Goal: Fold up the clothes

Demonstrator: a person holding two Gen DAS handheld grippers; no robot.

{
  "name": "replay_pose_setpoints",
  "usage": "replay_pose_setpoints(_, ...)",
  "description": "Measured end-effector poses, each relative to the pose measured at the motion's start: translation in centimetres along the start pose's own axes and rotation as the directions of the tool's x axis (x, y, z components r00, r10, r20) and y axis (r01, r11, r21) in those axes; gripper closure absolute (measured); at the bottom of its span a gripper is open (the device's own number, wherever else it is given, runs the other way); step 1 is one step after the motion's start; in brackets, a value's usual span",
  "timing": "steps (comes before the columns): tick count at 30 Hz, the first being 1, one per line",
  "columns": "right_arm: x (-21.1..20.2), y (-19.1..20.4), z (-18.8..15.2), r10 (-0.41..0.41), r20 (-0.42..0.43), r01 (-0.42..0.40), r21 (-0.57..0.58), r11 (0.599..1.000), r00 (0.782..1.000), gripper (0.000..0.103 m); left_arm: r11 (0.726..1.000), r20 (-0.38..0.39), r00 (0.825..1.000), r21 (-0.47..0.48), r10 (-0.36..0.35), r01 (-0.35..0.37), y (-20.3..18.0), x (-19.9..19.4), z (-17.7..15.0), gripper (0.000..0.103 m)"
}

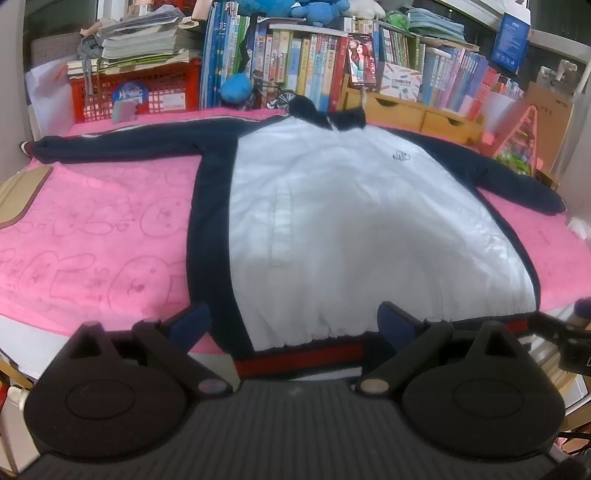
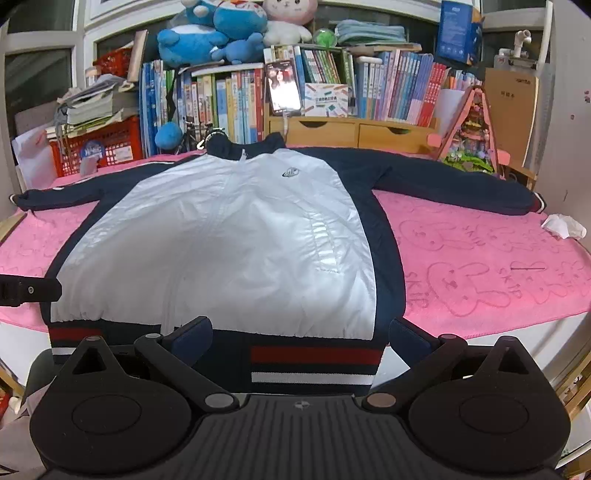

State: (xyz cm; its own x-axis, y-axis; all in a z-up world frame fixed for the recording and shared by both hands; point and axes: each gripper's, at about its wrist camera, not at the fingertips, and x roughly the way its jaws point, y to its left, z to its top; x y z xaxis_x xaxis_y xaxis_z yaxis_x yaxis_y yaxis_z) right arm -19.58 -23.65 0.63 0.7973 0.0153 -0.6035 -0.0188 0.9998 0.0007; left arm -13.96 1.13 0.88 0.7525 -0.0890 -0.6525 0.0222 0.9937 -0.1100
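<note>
A white and navy jacket point(image 1: 351, 229) point(image 2: 221, 236) lies flat, front up, on a pink towel point(image 1: 92, 229) point(image 2: 480, 266), both sleeves spread sideways. Its striped hem hangs over the near edge. My left gripper point(image 1: 293, 321) is open just above the hem's left part, nothing between its fingers. My right gripper point(image 2: 301, 334) is open over the hem's right part, also holding nothing. The right gripper's tip point(image 1: 561, 332) shows at the far right of the left wrist view, and the left gripper's tip point(image 2: 29, 290) at the far left of the right wrist view.
Behind the towel stand rows of books point(image 2: 388, 88), a red crate point(image 1: 136, 92), wooden drawers point(image 2: 354, 133), a phone point(image 2: 283, 86) and plush toys point(image 2: 221, 29). A crumpled white tissue point(image 2: 563, 225) lies at the towel's right edge. A pink toy house point(image 2: 472, 136) sits at the back right.
</note>
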Motion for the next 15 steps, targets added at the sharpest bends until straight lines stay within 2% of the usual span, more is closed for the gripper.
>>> replay_pose_setpoints(15, 0.78, -0.14, -0.44, 0.003, -0.021, -0.003, 0.001, 1.000, 1.000, 0.000, 1.000, -0.014, 1.000, 0.016, 0.003, -0.003, -0.29, 0.72, -0.08, 0.004)
